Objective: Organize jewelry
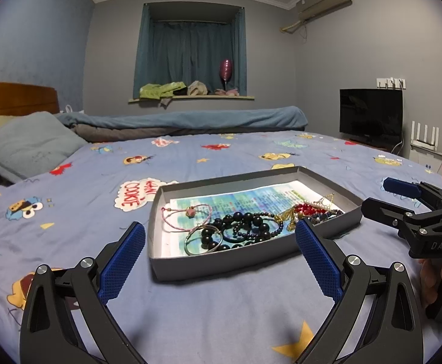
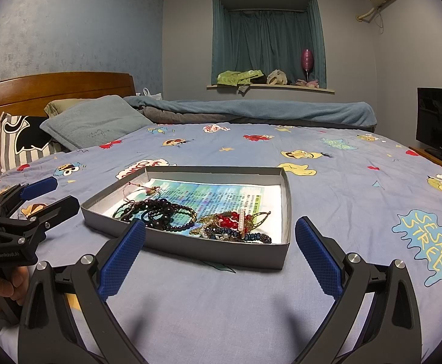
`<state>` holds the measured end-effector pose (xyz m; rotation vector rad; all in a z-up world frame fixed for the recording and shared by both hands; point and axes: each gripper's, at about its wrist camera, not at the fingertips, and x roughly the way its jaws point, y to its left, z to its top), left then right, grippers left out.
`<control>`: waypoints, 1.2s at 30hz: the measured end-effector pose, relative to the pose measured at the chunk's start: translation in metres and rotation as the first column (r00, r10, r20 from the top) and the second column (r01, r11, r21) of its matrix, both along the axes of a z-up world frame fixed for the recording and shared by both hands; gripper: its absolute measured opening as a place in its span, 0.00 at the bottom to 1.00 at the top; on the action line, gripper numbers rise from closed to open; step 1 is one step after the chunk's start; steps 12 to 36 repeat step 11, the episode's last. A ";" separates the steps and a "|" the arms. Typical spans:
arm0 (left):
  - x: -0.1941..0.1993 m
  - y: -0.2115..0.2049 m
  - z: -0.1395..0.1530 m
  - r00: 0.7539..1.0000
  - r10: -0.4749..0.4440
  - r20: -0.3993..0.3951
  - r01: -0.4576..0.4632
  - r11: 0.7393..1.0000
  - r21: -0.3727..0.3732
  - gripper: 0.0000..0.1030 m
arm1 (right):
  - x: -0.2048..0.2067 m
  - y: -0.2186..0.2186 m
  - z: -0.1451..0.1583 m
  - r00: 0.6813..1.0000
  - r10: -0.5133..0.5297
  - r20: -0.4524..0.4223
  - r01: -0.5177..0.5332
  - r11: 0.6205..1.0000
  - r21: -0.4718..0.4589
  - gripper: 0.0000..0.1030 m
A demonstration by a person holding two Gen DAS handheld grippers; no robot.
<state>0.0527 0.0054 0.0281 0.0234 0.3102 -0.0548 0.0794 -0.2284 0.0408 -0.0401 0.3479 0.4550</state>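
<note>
A shallow grey box [image 1: 208,268] [image 2: 190,247] lies on the bed, lined with a printed paper. In it lie a pink cord bracelet [image 1: 187,212], black bead bracelets [image 1: 245,227] [image 2: 157,210], a silver bangle [image 1: 204,238], and a tangle of red, gold and blue pieces [image 1: 308,210] [image 2: 236,224]. My left gripper [image 1: 221,239] is open and empty, just in front of the box. My right gripper [image 2: 221,236] is open and empty at the box's near edge; it also shows at the right of the left wrist view [image 1: 381,197].
The bed has a blue cartoon-print sheet [image 2: 342,188]. Pillows [image 2: 93,124] and a wooden headboard [image 2: 54,88] are at the far left. A rolled blue blanket [image 2: 251,109] lies along the far side. A black TV [image 1: 371,115] stands at the right.
</note>
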 end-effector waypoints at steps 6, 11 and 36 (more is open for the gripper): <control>0.002 0.000 -0.001 1.000 0.005 -0.011 -0.005 1.000 -0.003 0.95 | 0.001 0.000 -0.001 1.000 -0.001 -0.004 0.001 1.000 0.000 0.95; 0.002 0.000 -0.001 1.000 0.008 -0.013 -0.008 1.000 -0.004 0.95 | 0.002 -0.001 -0.002 1.000 -0.002 -0.009 0.002 1.000 0.002 0.95; 0.002 0.000 -0.001 1.000 0.008 -0.013 -0.008 1.000 -0.004 0.95 | 0.002 -0.001 -0.002 1.000 -0.002 -0.009 0.002 1.000 0.002 0.95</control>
